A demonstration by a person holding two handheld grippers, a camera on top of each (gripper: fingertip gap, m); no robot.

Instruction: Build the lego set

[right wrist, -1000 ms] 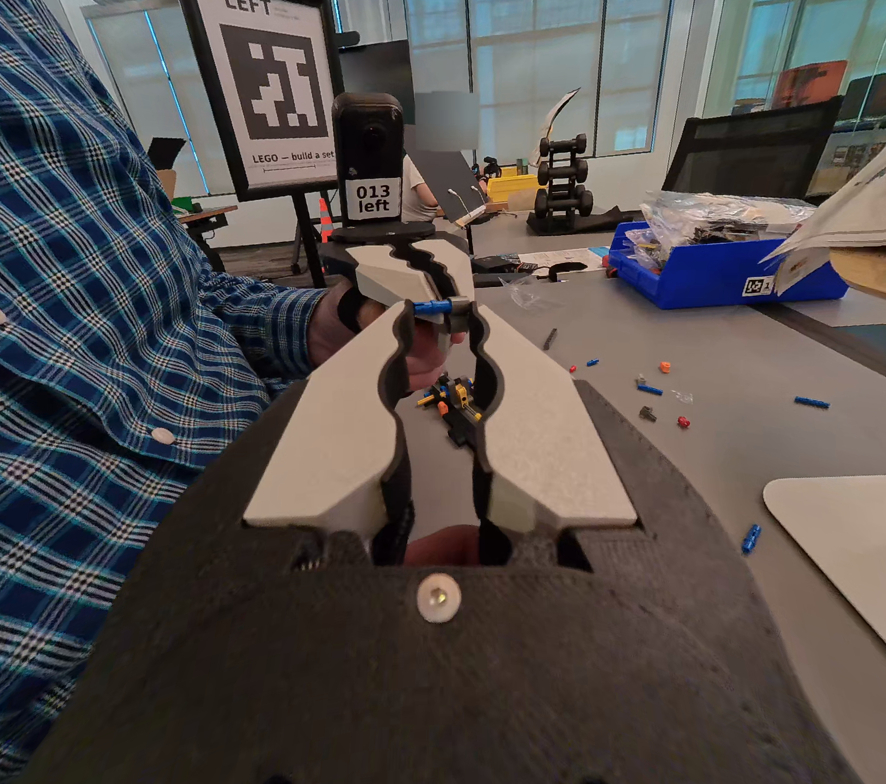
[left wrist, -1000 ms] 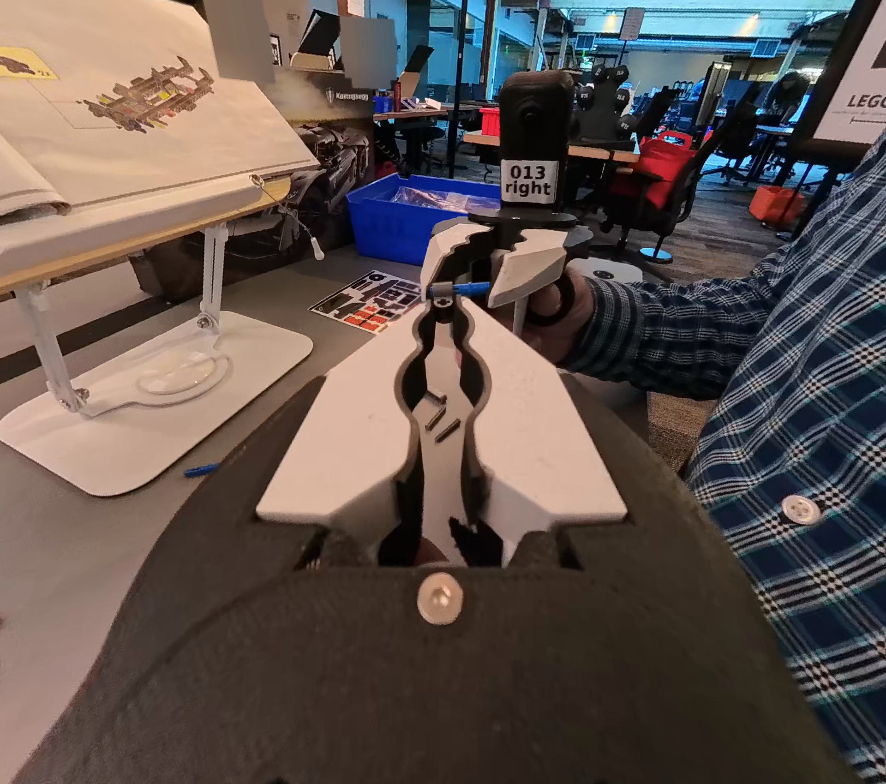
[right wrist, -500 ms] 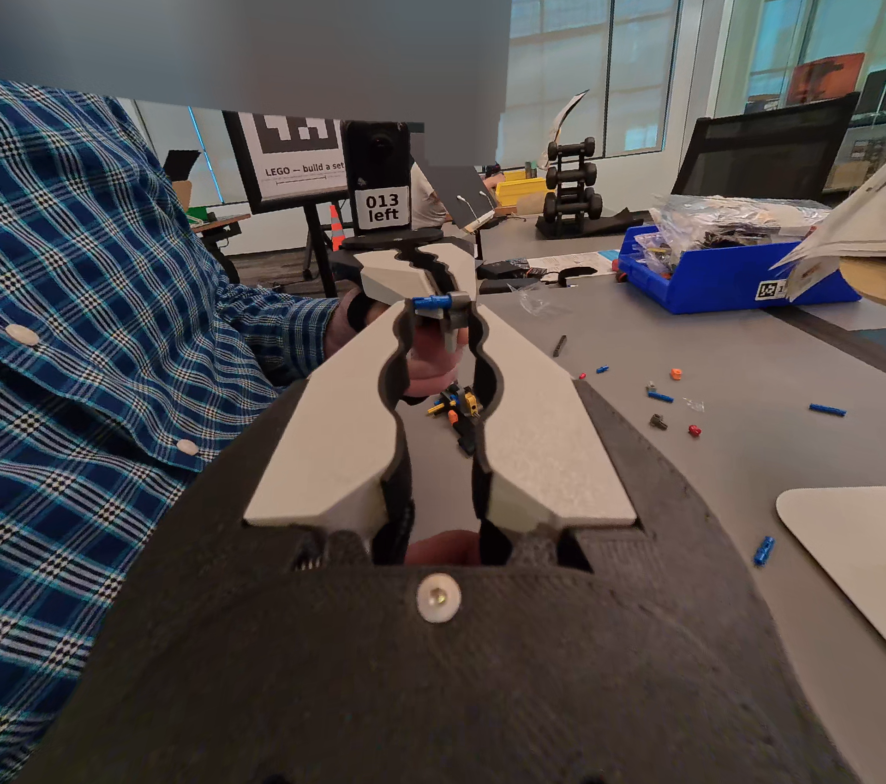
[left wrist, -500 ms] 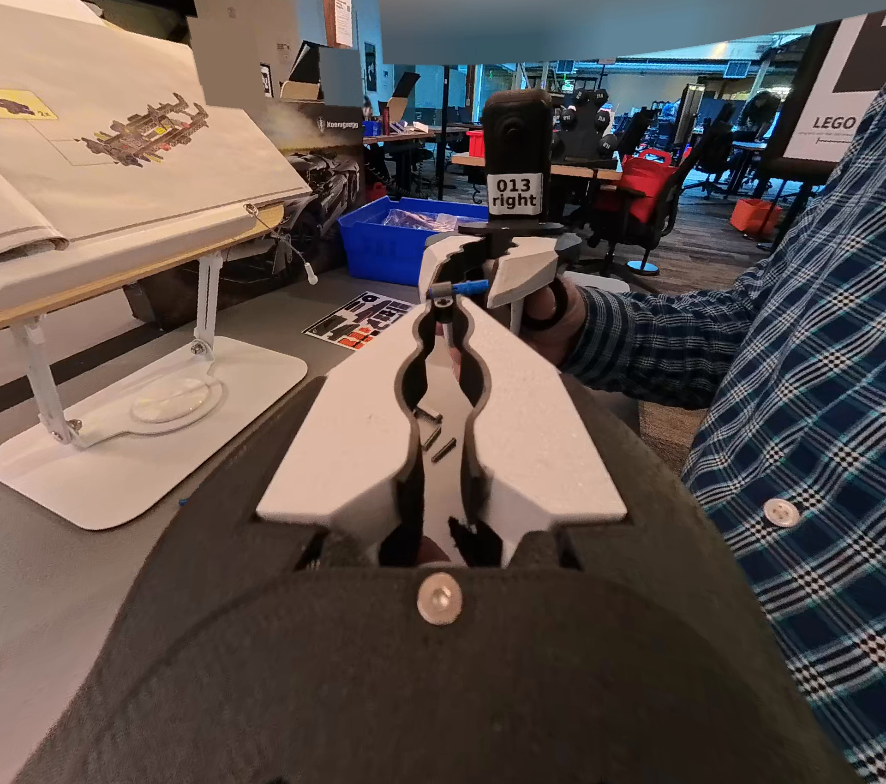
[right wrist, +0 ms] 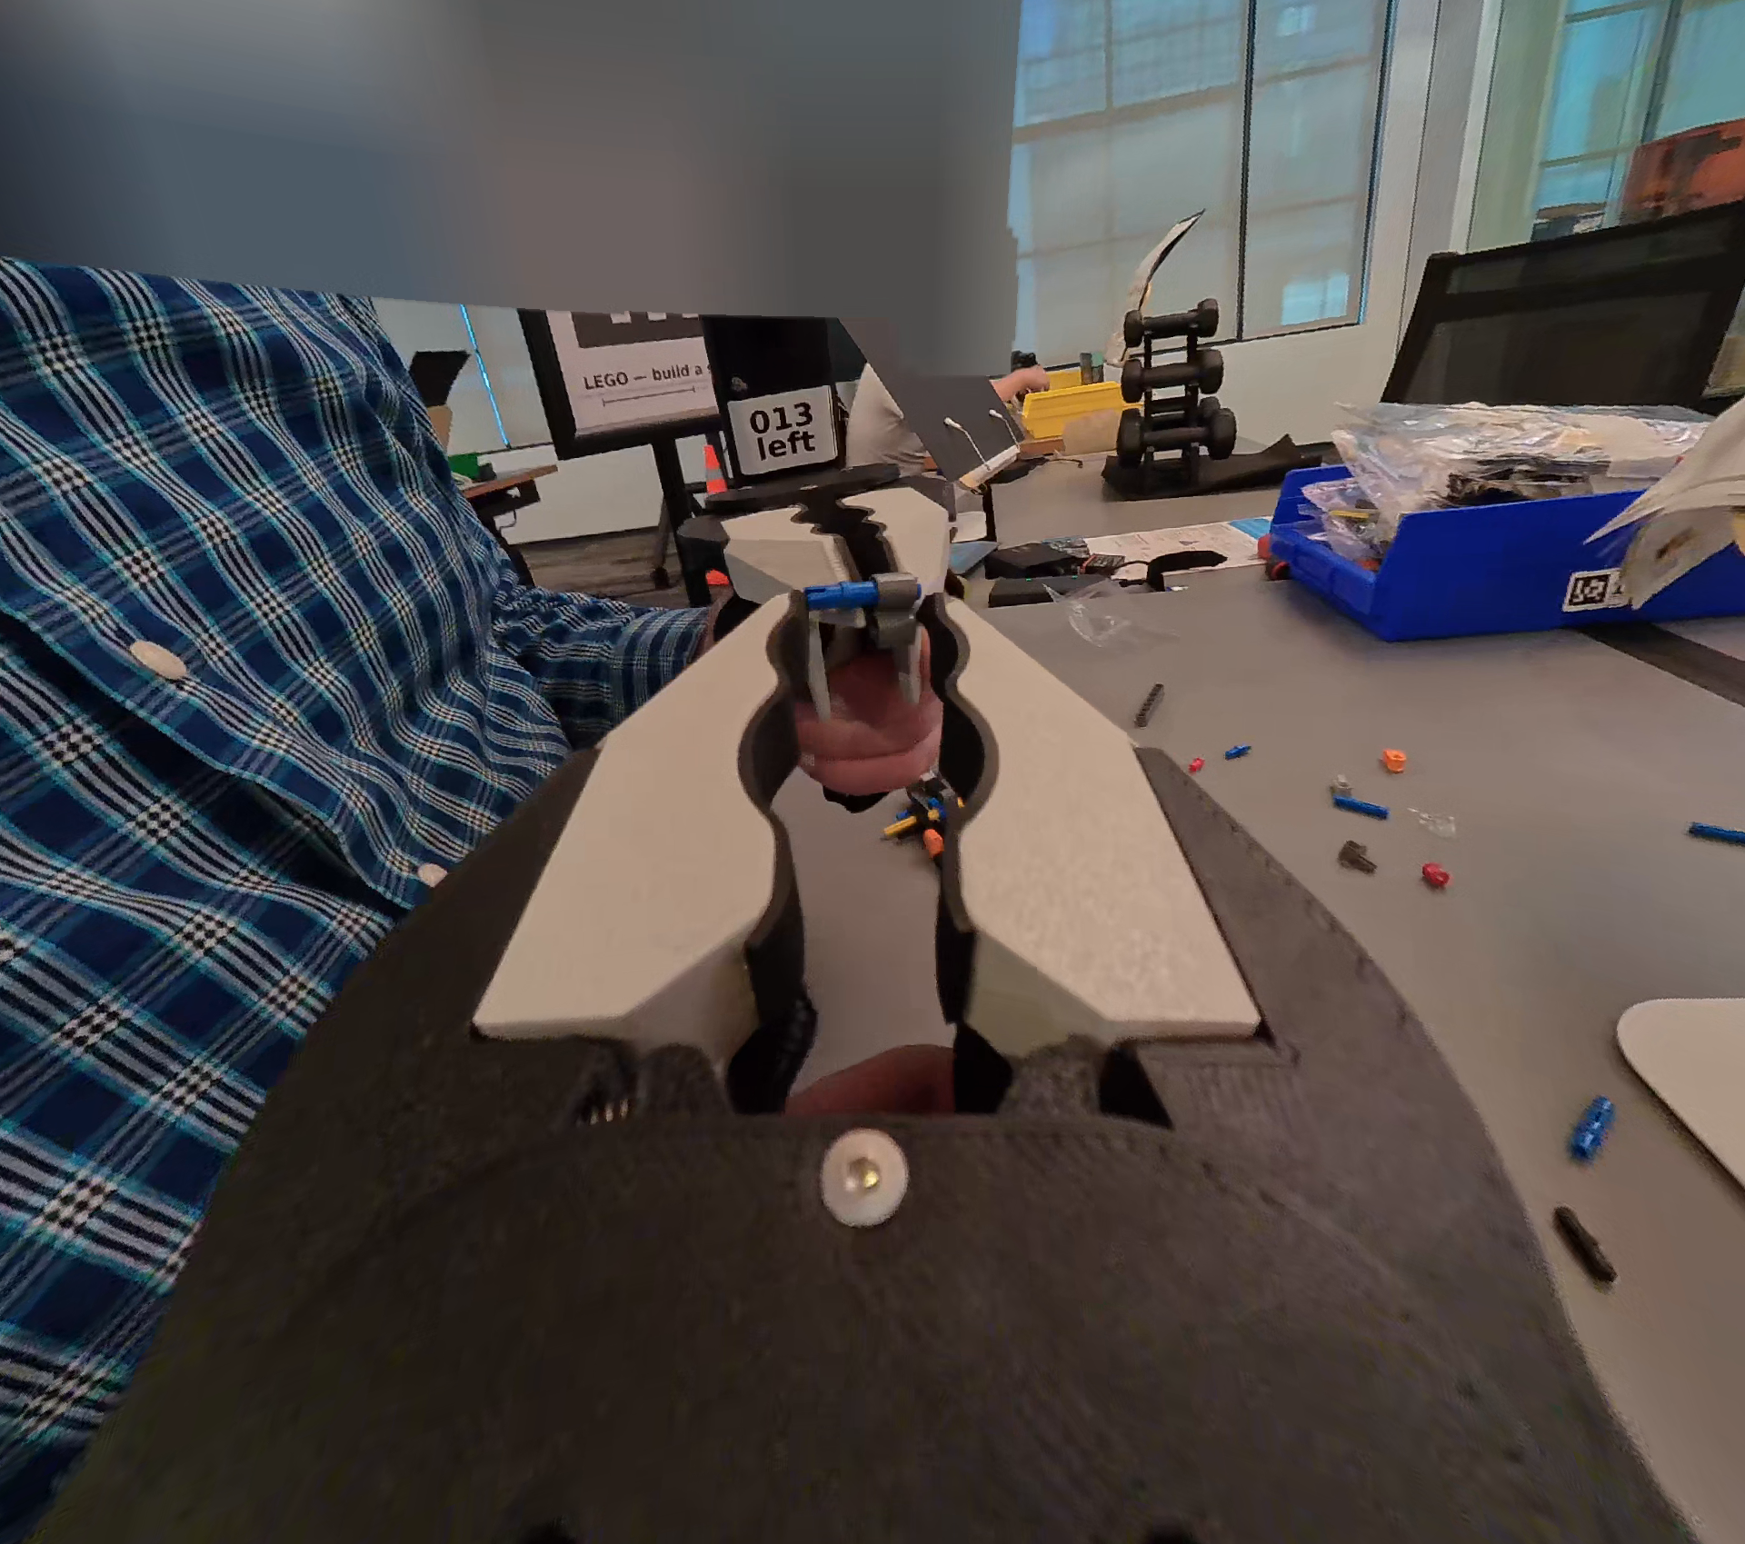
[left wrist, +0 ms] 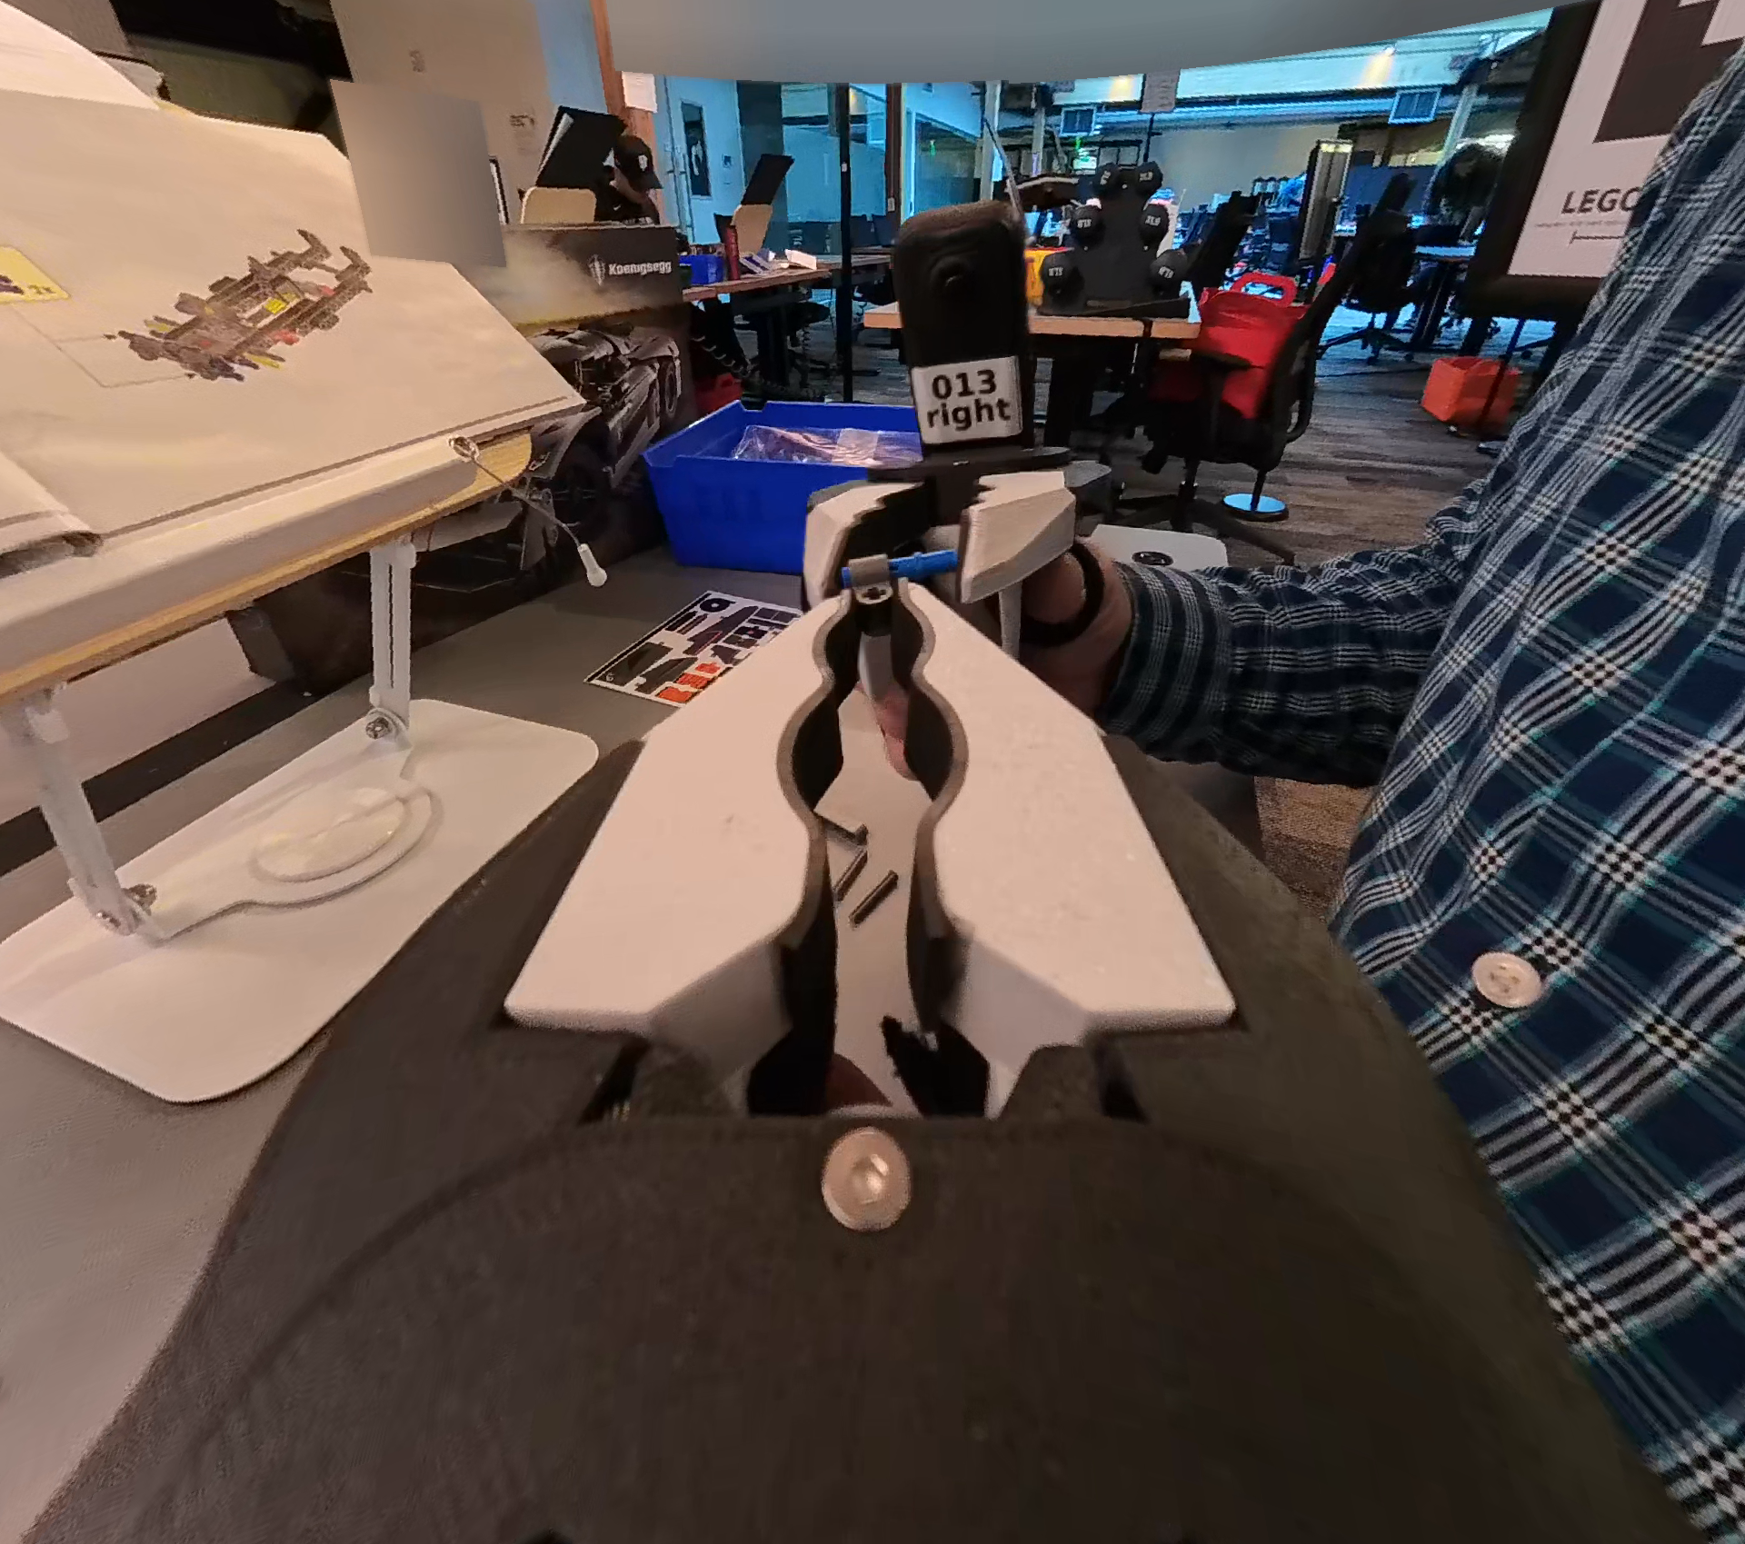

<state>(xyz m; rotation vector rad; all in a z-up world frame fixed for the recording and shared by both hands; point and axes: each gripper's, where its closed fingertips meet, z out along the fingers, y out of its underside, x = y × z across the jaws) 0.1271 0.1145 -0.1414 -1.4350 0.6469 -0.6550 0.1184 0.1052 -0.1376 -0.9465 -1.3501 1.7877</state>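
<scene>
Between the tips of the left gripper (left wrist: 873, 602), in the left wrist view, sits a small grey lego connector (left wrist: 872, 590) with a slim blue lego pin (left wrist: 911, 566) running through it; the white fingers are pinched on the grey piece. Straight ahead, the right gripper (left wrist: 944, 554) faces it tip to tip, and the pin's far end reaches toward its right finger. Below the gap, short dark lego axles (left wrist: 855, 871) lie on the grey table (left wrist: 529, 649). Off to the left stands an open instruction booklet on a white stand (left wrist: 236, 385).

From the right wrist view, the right gripper (right wrist: 864, 613) is closed on the blue pin (right wrist: 836, 594), the grey connector (right wrist: 895, 602) at its right tip. Beyond it is the left gripper (right wrist: 855, 545).

Both holds are narrow tip pinches. A slightly skewed push could twist the pin off axis and pop either piece free, down among the loose parts.

Only this view shows the small multicoloured lego assembly (right wrist: 921, 824) below the fingers and scattered lego bits (right wrist: 1360, 808) on the right.
</scene>
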